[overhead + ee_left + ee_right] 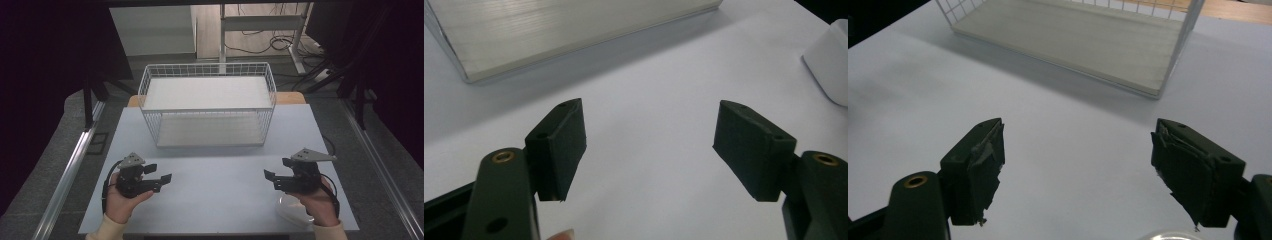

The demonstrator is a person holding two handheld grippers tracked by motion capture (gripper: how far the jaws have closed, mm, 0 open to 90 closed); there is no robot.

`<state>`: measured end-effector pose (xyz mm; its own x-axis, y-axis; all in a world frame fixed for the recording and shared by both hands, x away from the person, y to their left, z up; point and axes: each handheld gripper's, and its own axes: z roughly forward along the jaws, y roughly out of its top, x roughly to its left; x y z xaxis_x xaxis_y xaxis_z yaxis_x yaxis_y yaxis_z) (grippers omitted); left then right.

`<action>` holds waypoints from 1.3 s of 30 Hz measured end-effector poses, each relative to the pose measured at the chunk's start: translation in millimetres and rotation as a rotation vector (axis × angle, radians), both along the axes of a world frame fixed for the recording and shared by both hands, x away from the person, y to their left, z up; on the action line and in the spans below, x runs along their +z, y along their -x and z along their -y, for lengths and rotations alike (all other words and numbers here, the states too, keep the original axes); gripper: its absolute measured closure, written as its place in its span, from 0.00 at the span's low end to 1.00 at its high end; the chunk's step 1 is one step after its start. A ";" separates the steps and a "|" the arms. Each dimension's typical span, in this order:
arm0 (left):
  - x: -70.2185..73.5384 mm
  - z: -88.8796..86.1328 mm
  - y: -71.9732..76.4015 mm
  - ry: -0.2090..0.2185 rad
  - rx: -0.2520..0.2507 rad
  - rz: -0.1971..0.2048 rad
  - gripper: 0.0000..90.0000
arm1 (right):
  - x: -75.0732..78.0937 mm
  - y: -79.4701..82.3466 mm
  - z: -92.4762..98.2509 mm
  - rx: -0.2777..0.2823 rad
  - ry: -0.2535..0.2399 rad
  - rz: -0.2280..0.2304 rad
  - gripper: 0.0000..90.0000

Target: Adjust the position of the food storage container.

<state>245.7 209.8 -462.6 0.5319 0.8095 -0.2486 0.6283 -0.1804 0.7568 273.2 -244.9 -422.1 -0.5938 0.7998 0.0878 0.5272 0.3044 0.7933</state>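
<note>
A white wire basket (pixel 207 102) with a pale board floor stands at the middle back of the table. My left gripper (pixel 159 174) is held low over the table's front left, open, with nothing between its jaws (pixel 649 145). At the front right my right gripper (pixel 276 170) is also open and empty (pixel 1078 170). Both point inward toward the table's middle. A white rounded object (pixel 292 210) lies under the right hand at the front edge. It also shows at the edge of the left gripper view (pixel 831 60).
The pale grey table (pixel 215 175) has bare surface between the two grippers and in front of the basket (pixel 1073 40). Its base board (pixel 564 30) lies ahead of the left gripper. Metal rails, cables and a desk frame sit on the floor around and behind the table.
</note>
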 end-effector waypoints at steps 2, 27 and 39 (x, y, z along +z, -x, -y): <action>0.1 -0.1 0.1 0.000 0.001 0.000 0.32 | -0.8 -1.1 2.9 -0.010 0.006 -0.002 0.24; -2.9 0.2 -1.0 -0.005 -0.001 -0.008 0.32 | -3.5 -3.5 50.4 -0.107 0.054 -0.036 0.43; -2.7 -0.2 -0.8 -0.001 0.003 -0.007 0.32 | 0.5 10.5 88.2 -0.170 0.044 -0.063 0.75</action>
<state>246.4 210.0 -465.3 0.5280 0.8113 -0.2511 0.6337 -0.1795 0.7525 262.7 -333.1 -421.5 -0.4440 0.8922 0.0833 0.6223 0.2401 0.7451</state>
